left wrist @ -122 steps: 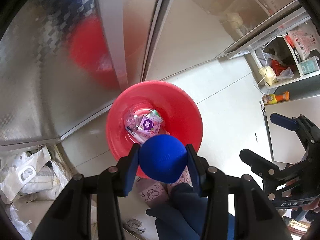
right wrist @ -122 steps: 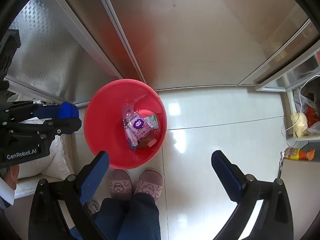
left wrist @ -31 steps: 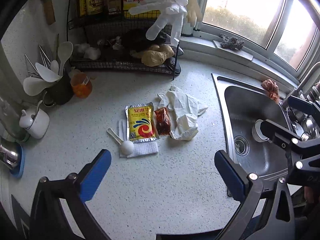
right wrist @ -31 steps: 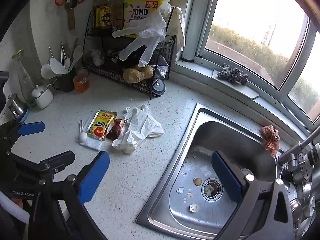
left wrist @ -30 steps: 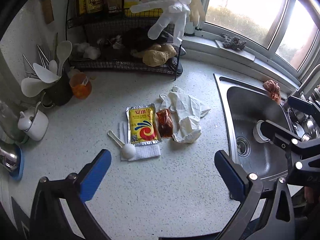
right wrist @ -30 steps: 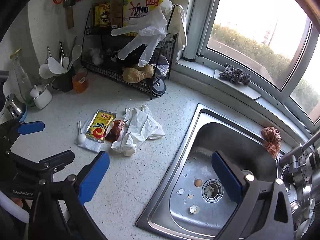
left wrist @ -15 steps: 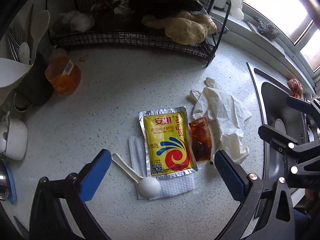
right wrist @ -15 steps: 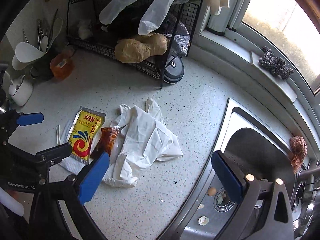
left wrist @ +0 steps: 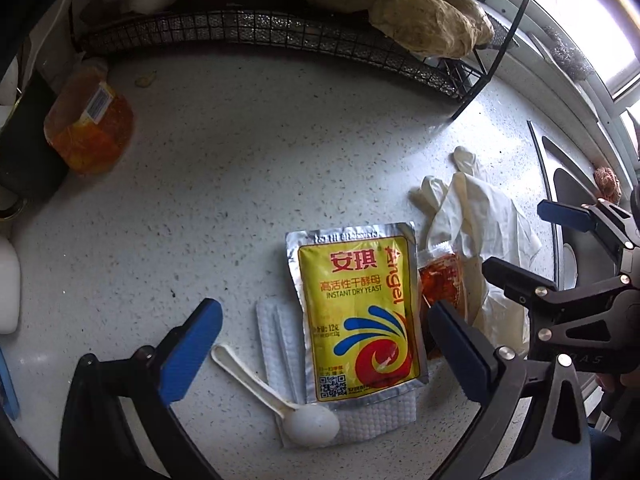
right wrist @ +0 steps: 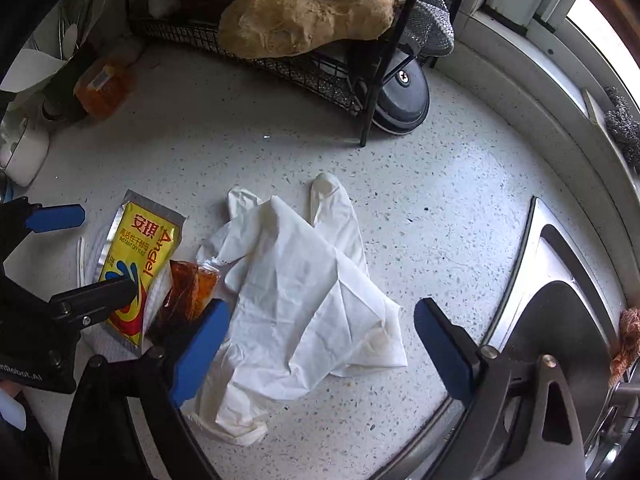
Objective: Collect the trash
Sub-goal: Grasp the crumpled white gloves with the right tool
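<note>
I'm looking at a speckled white counter (left wrist: pixel 248 184) with a black wire rack (left wrist: pixel 280 32) along the back and a steel sink (right wrist: pixel 560 320) off to the right. On the rack's lower shelf sits a lumpy brown root (right wrist: pixel 304 16). An orange jar (left wrist: pixel 88 124) stands at the back left of the counter, beside a dark holder that I can only partly see.

The trash lies in a cluster mid-counter. A yellow yeast packet (left wrist: pixel 358 316) rests flat, its lower edge lying on a white napkin (left wrist: pixel 360 412). A white spoon (left wrist: pixel 280 396) lies across the napkin's left side, bowl toward me. Touching the packet's right edge is a small sauce sachet (left wrist: pixel 440 288) with red-brown contents. Just right of that is a crumpled white glove (right wrist: pixel 304 300), partly overlapping the sachet.

My left gripper (left wrist: pixel 320 348) hangs over the packet with its blue pads spread wide, one on each side of the packet and napkin, holding nothing. I can't tell whether the pads touch the counter.

My right gripper (right wrist: pixel 320 344) is likewise spread wide and empty, straddling the glove; its left pad sits over the near end of the sachet, its right pad over bare counter near the sink's rim. The two grippers are side by side, close together.
</note>
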Available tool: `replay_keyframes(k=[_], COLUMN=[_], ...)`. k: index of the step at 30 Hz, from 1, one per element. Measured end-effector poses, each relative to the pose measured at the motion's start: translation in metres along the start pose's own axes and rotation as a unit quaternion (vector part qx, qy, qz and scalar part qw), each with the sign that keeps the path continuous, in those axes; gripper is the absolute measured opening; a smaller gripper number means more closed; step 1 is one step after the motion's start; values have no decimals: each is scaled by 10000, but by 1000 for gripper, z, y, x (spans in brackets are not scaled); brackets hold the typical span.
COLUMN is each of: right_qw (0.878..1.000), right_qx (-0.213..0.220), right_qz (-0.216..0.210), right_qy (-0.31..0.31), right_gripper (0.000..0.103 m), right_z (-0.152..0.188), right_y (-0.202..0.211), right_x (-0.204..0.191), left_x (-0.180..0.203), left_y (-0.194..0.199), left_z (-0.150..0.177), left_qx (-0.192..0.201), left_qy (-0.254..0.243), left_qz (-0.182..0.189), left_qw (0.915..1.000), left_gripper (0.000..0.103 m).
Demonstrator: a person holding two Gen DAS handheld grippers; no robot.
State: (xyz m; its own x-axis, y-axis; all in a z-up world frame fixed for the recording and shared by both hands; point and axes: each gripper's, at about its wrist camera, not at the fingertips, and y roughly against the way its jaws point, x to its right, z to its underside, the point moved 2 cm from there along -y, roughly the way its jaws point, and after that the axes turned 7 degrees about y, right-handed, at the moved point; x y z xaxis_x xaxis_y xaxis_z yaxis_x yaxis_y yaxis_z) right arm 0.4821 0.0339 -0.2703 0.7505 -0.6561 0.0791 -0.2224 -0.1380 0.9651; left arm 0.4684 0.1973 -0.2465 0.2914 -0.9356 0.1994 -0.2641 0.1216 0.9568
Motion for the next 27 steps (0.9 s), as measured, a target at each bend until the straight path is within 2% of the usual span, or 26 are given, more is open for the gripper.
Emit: replay_keyframes(k=[2,6,8,10,11,17,19,24,27], right_qw=[9999,9997,9997,9996,9994,9968,9959,9916,9885], right_qx=[-93,-135,-51,10,9,-97,-49,44,167], right_qz=[-119,-185,-180,-216,-231,-413,-402,-182,43], right_qy=[-18,-96,-149,-206,-251,-679,-804,-1277,-1503], right_gripper=[72,55,40,12,6,3,3,3,3], right_z=[-2,3,9,17,22,51,64,90,100], right_y=[-5,-7,-2,2,4,16,26,51,67], right_x=[1,-1,1,4,5,12,13,22,29], left_x=[0,3,10,21,26,56,61,93,103], left_y=[-3,-2,-1,0,0,2,0,-5,-10], left_z=[-5,-10,-12,-11,-11,-4,-2,8,3], left_qx=[-10,-12,7,-2,-21,-75,-129,-167,-194], left_qy=[-7,-98,-190,-309,-352,-588,-590,-929,-887], left_qz=[-7,45,87,155,186,338,526,588,603], left_qw=[10000,9999,9998,9994,9992,9977,9968,9938,9940], left_gripper=[102,102,102,102,102,102,102,102,102])
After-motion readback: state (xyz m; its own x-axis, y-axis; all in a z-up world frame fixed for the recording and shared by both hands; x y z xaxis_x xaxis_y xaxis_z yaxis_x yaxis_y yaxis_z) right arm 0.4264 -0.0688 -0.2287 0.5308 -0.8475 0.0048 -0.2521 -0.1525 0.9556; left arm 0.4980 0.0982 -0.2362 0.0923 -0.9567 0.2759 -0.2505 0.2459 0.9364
